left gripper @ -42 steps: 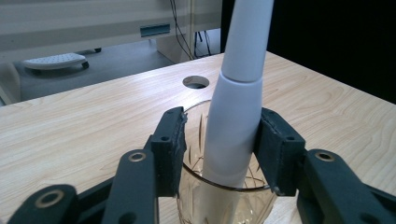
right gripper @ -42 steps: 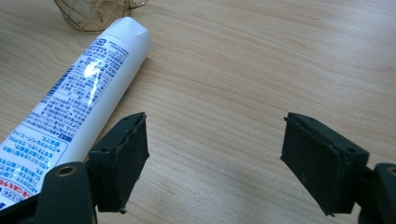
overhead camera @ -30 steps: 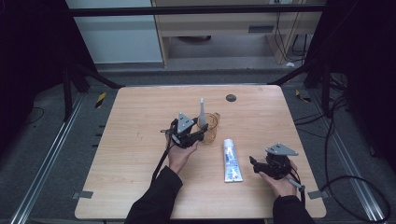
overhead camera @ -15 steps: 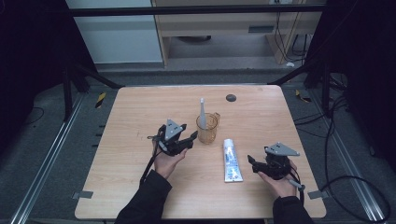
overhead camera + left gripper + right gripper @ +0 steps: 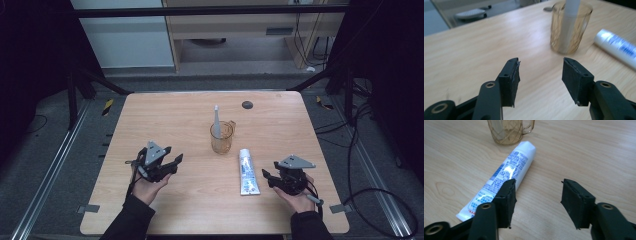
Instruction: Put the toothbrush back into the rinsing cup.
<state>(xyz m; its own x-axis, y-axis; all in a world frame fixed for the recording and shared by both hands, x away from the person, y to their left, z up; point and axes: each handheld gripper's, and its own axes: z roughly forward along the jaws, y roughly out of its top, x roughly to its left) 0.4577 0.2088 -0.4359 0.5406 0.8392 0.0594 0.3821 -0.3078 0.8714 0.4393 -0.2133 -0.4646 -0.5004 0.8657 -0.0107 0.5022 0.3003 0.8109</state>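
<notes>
With nothing between its parted jaws, the right gripper (image 5: 270, 178) sits just right of the toothpaste tube (image 5: 246, 171) — probably lining up a grab; its jaws have just been closing. Left gripper (image 5: 172, 163) gapes empty near-left of the cup (image 5: 221, 137) holding the toothbrush (image 5: 217, 121).

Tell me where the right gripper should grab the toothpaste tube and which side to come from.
Grip the toothpaste tube across its middle, from above, jaws spanning its narrow width. It lies flat on the table, lengthwise away from the person, cap end toward the glass mug, so its long sides are free. The right gripper sits open just to its right, nothing between the jaws; a short shift toward the tube should do.
</notes>
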